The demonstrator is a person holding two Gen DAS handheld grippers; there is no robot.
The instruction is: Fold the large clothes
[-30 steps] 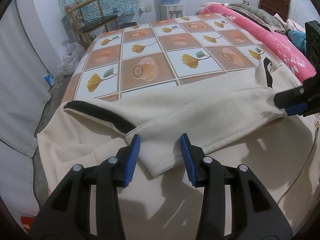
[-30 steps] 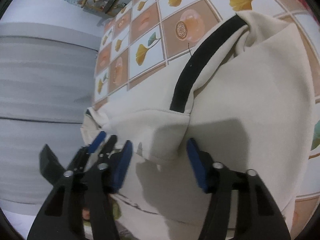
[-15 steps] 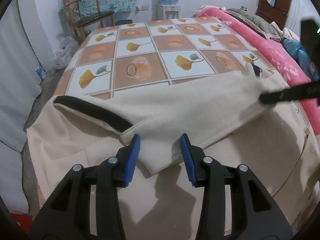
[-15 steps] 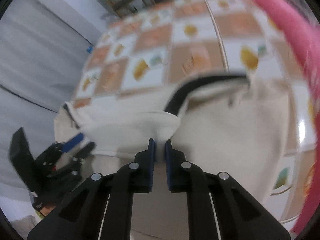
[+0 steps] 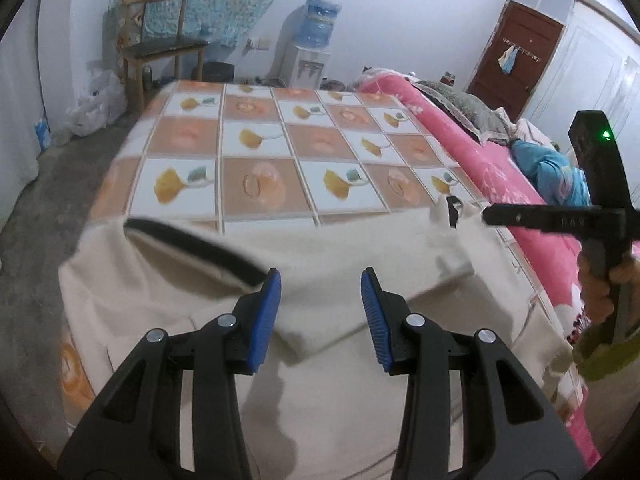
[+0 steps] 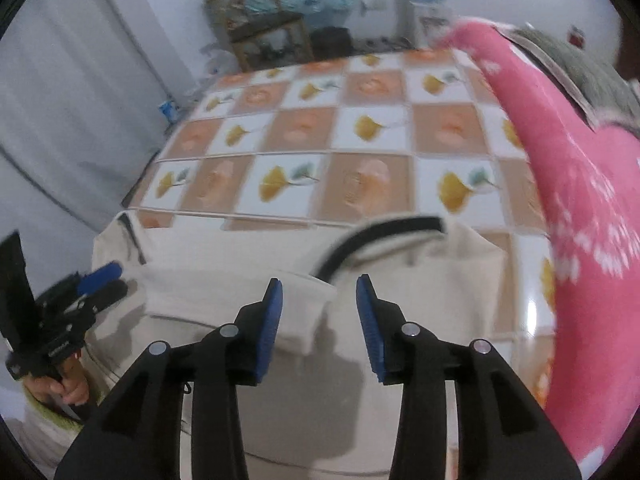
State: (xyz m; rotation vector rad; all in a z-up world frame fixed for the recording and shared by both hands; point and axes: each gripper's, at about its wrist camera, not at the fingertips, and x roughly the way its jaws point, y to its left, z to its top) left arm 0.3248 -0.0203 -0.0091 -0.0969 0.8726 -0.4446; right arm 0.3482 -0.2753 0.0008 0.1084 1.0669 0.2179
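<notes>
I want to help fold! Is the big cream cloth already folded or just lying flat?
Partly folded. The cream cloth has its far part doubled back toward the near edge, forming a second layer whose loose edge lies on the flat layer beneath.

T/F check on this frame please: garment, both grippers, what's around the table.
1. The cream garment with black trim lies on the tiled-pattern table. True.
2. The left gripper is clamped on the fabric. False: its pads stand apart, fabric below them, not pinched.
3. The right gripper has its jaws opening, nothing pinched. True.
4. A green blanket lies beside the table. False: the blanket is pink.
5. A water dispenser stands by the far wall. True.
</notes>
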